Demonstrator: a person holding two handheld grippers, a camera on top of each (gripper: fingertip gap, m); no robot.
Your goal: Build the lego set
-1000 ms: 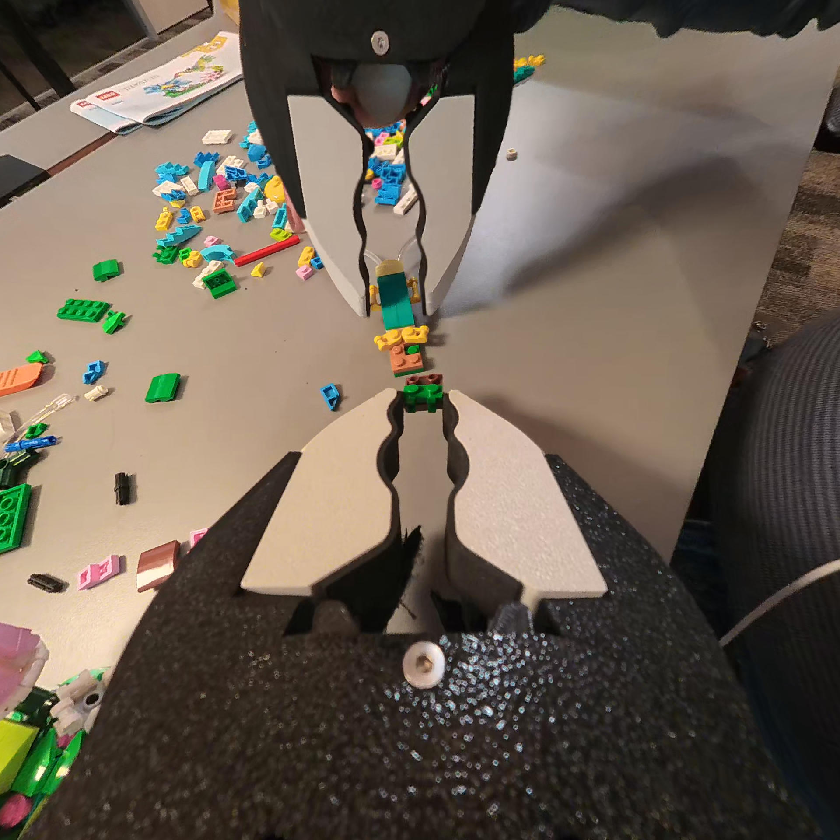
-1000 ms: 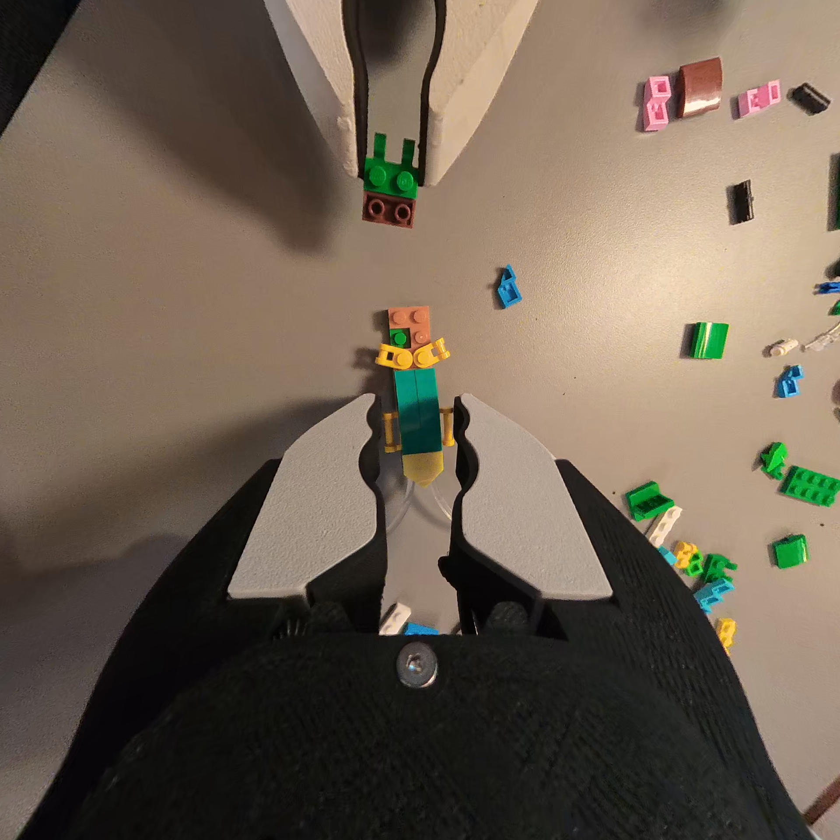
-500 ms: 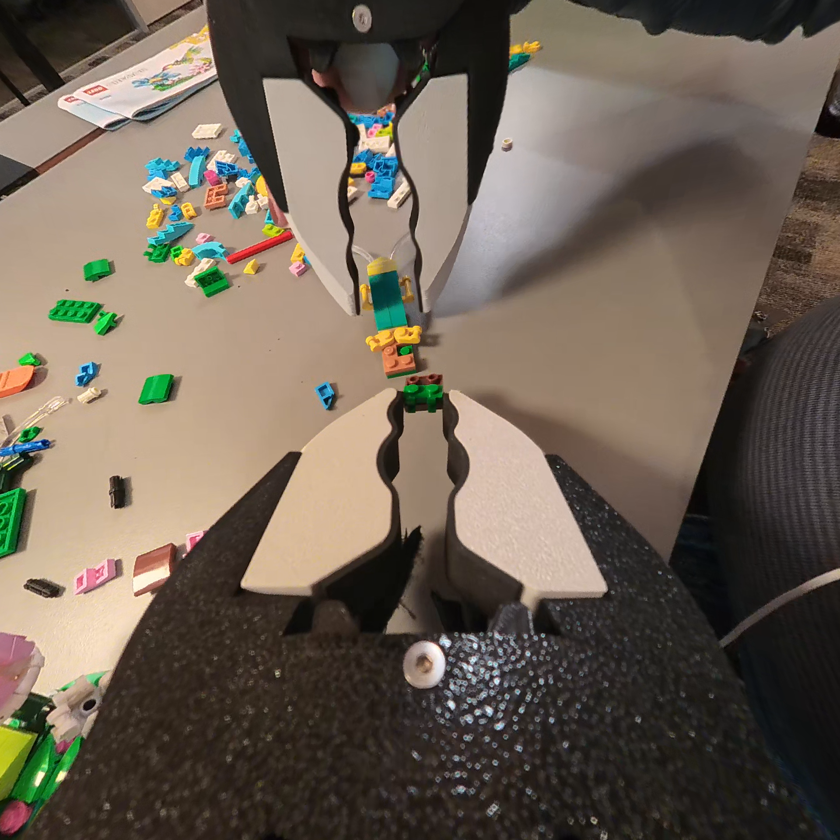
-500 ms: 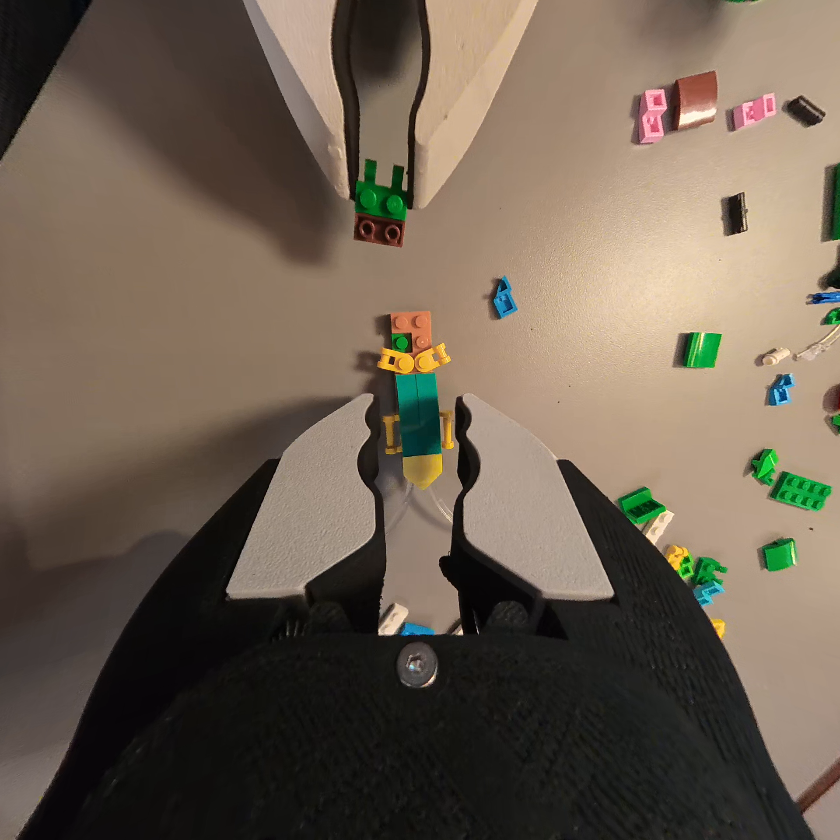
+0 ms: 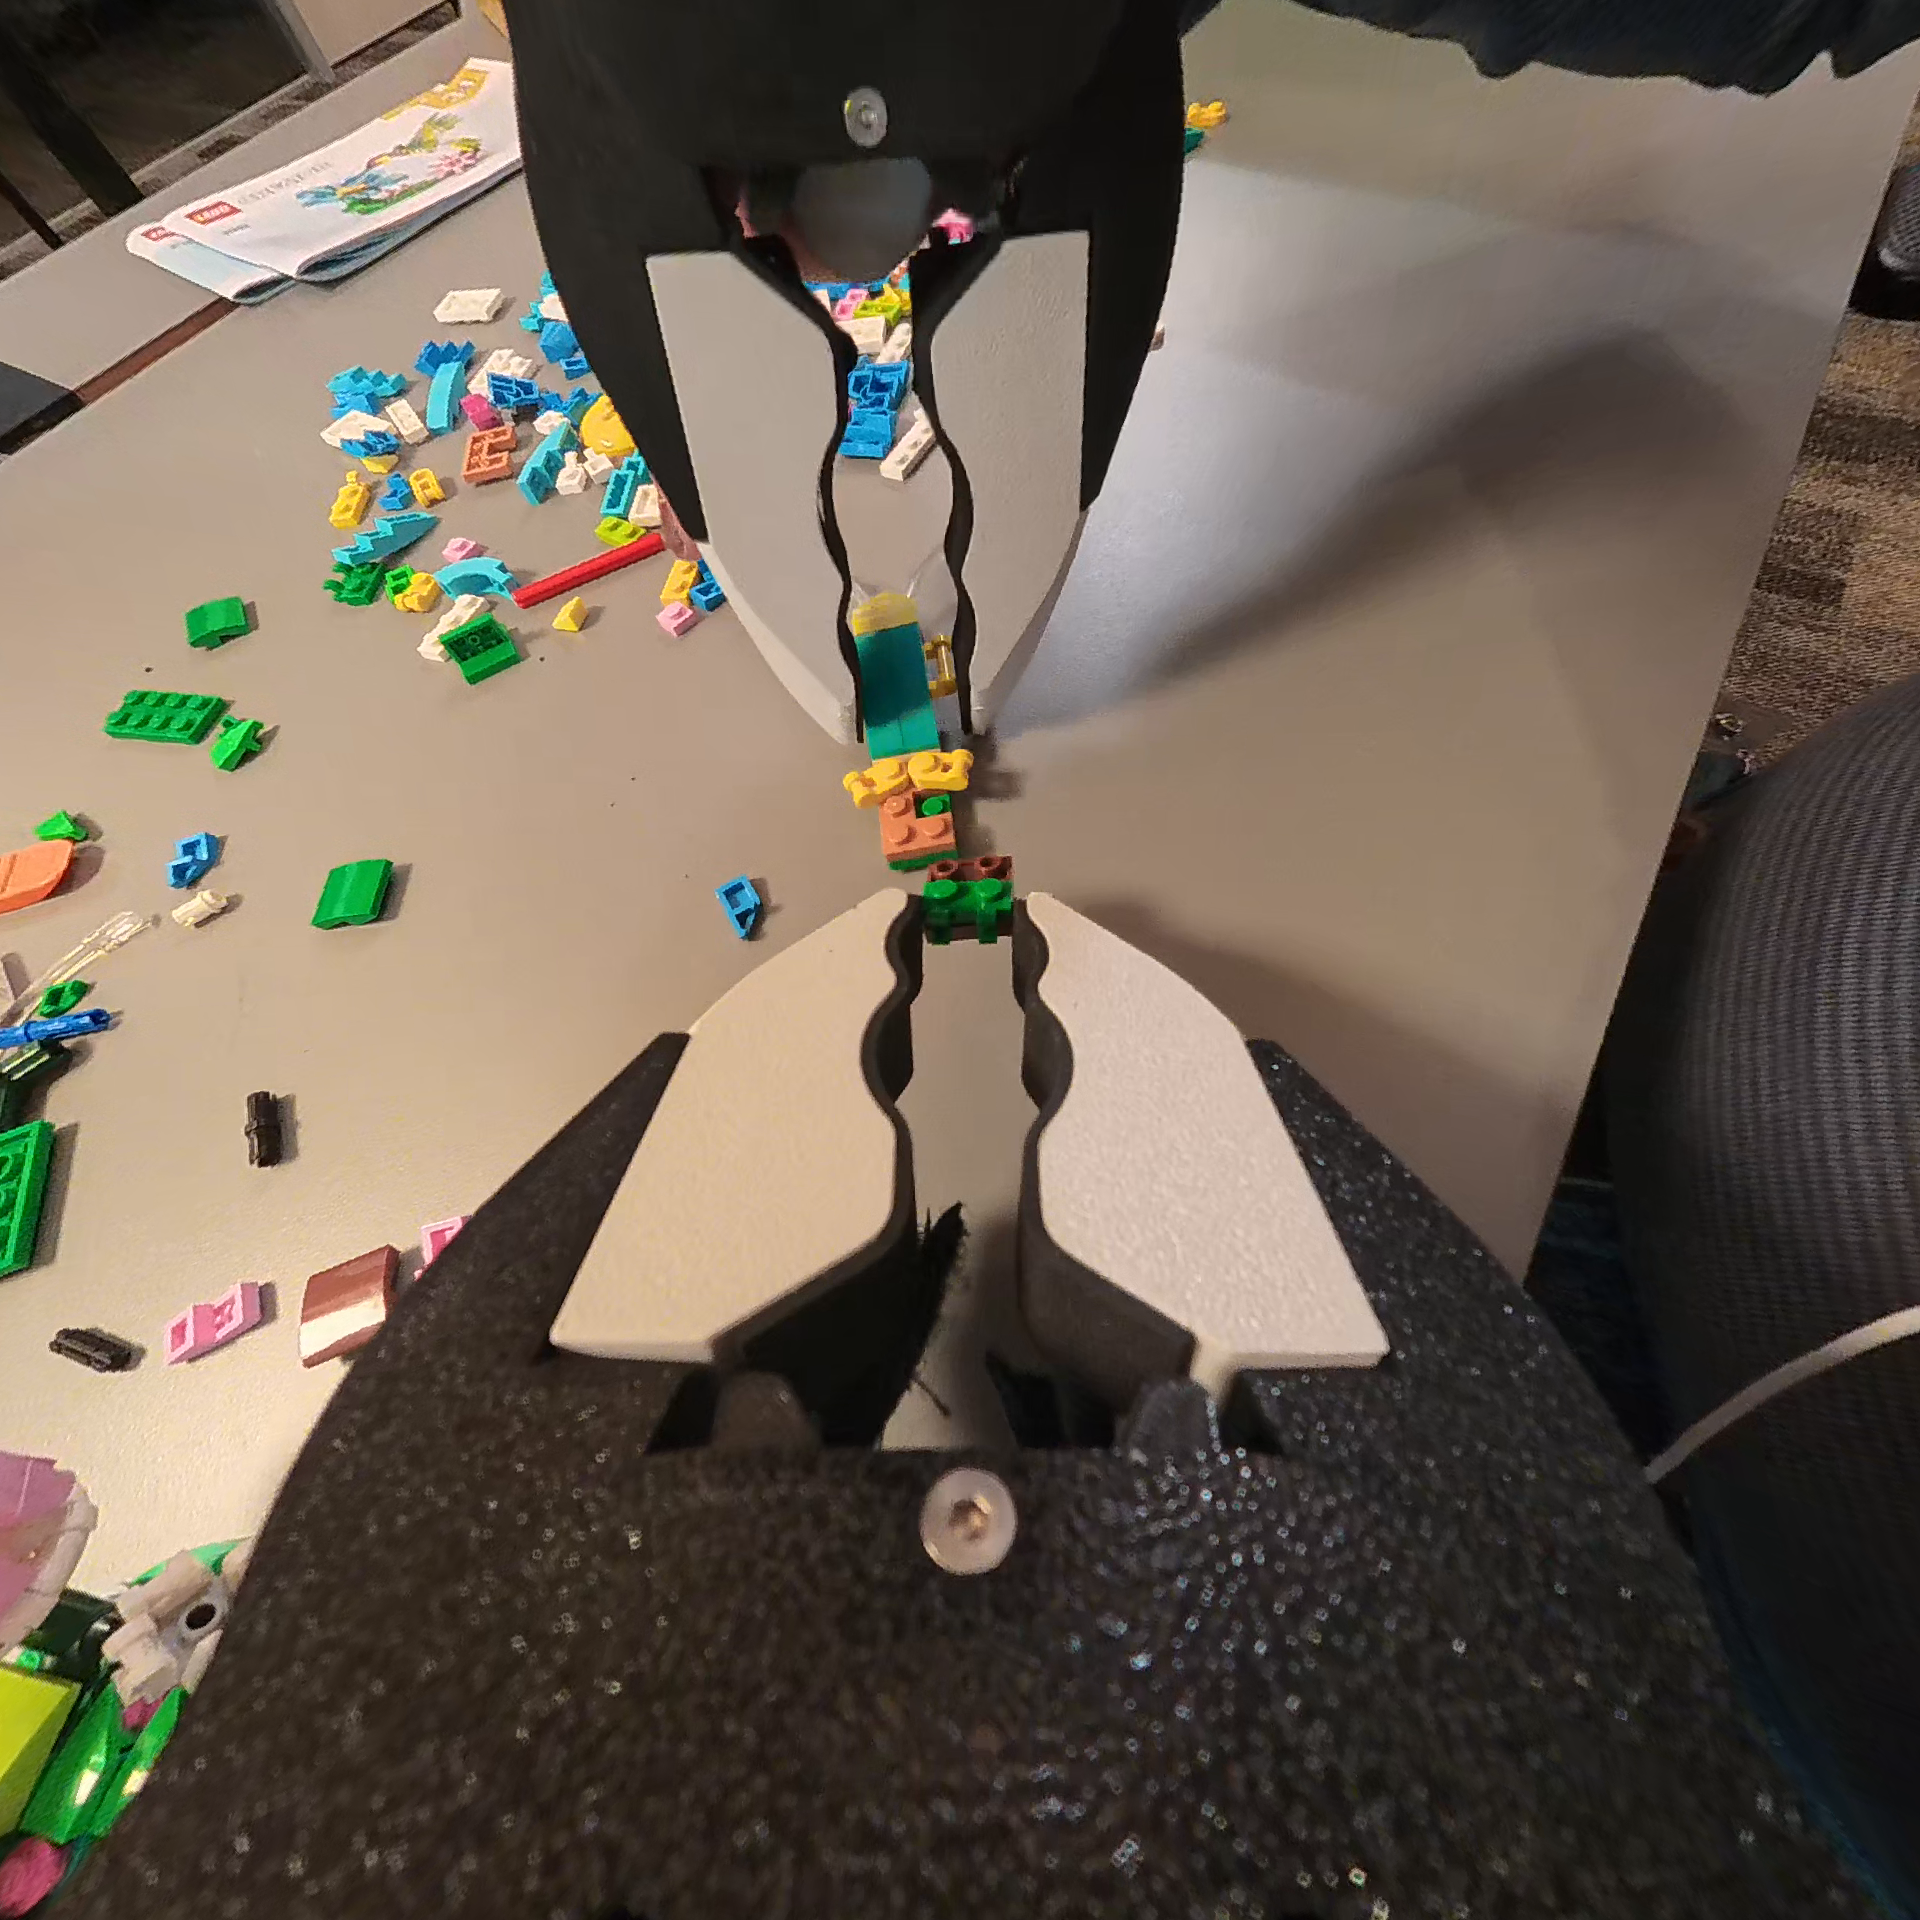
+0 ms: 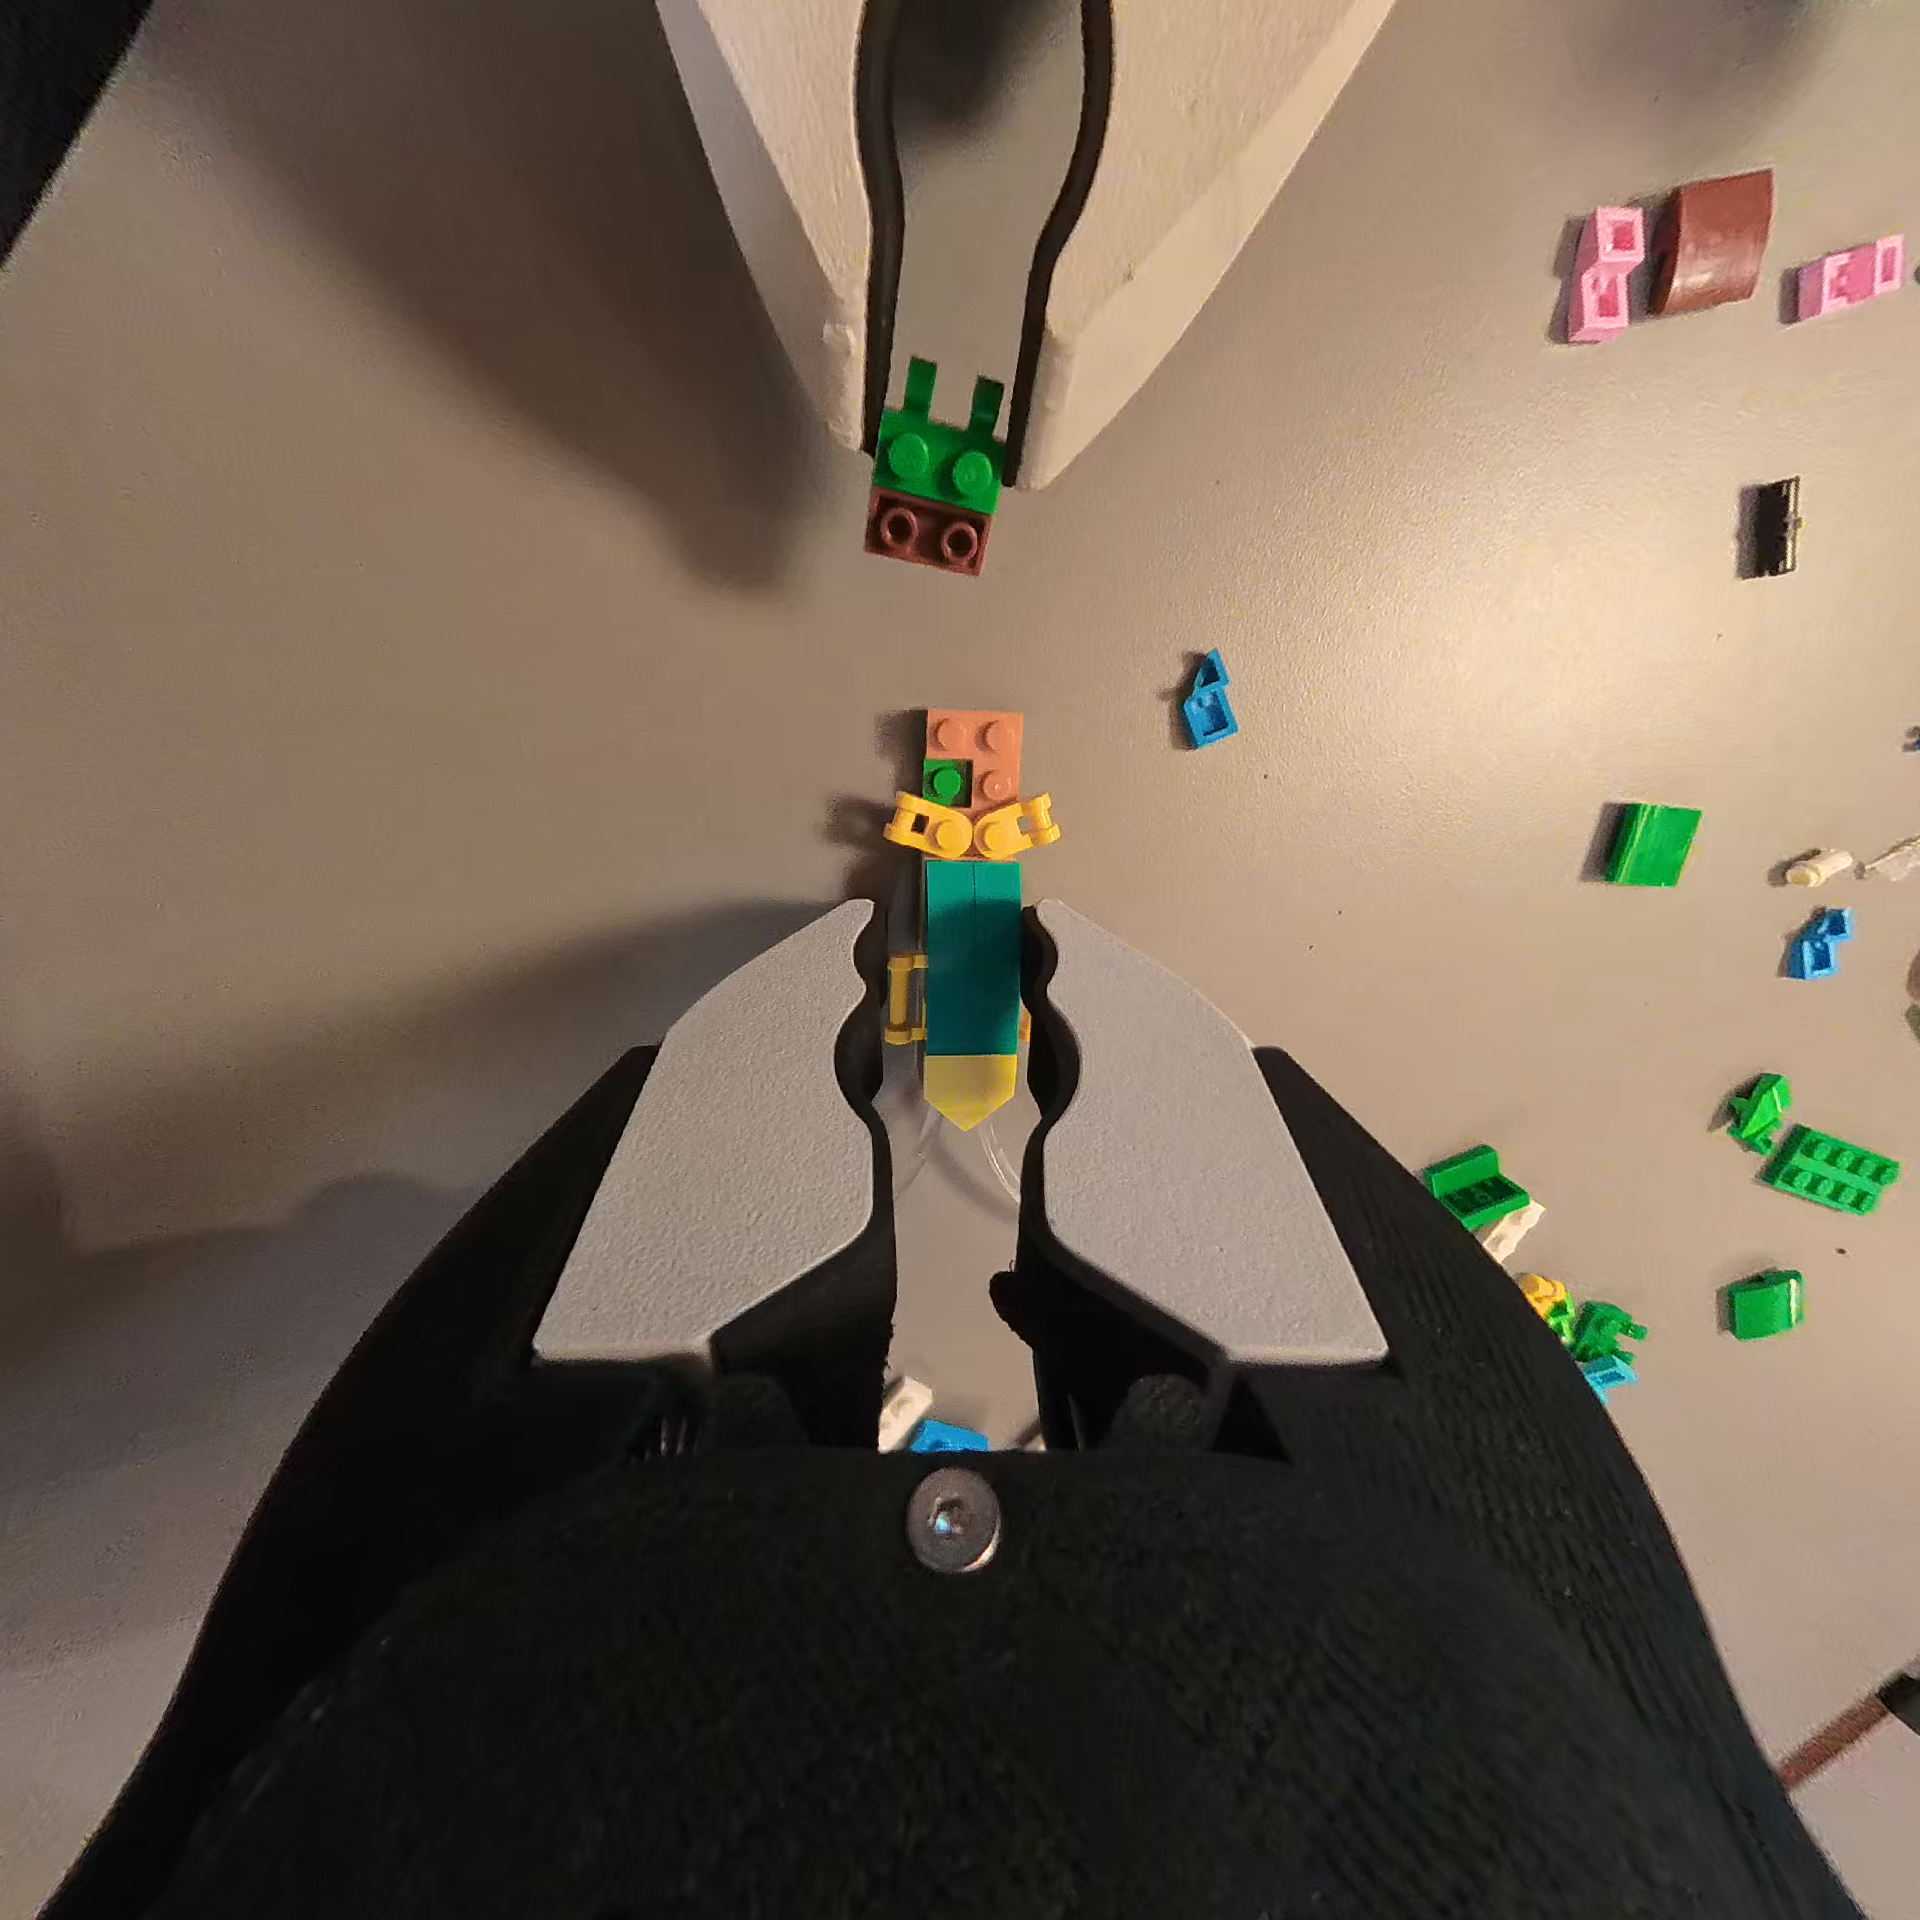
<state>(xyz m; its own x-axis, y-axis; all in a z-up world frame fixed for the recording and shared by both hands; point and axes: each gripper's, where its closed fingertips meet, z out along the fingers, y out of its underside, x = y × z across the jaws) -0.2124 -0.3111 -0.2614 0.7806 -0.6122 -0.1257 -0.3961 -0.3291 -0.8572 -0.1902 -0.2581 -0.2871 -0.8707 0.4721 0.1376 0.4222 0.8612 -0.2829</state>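
Joining step. Left gripper (image 5: 968,920) fingers pinch a green-brown piece (image 5: 967,900), held just above the tabletop (image 5: 1351,623). Right gripper (image 6: 951,935) fingers pinch the teal body (image 6: 971,966), whose orange studded end (image 6: 975,753) faces the piece across a gap. Next: line up studs, close gap, press together.

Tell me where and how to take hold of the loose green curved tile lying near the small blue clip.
Grip the green curved tile across its two straight, flat side edges, coming from straight above with the claw open. Its top is smooth and curved, so pinching top to bottom would likely slip. It lies flat on the grey table, apart from the blue clip, so there is room for both fingers.
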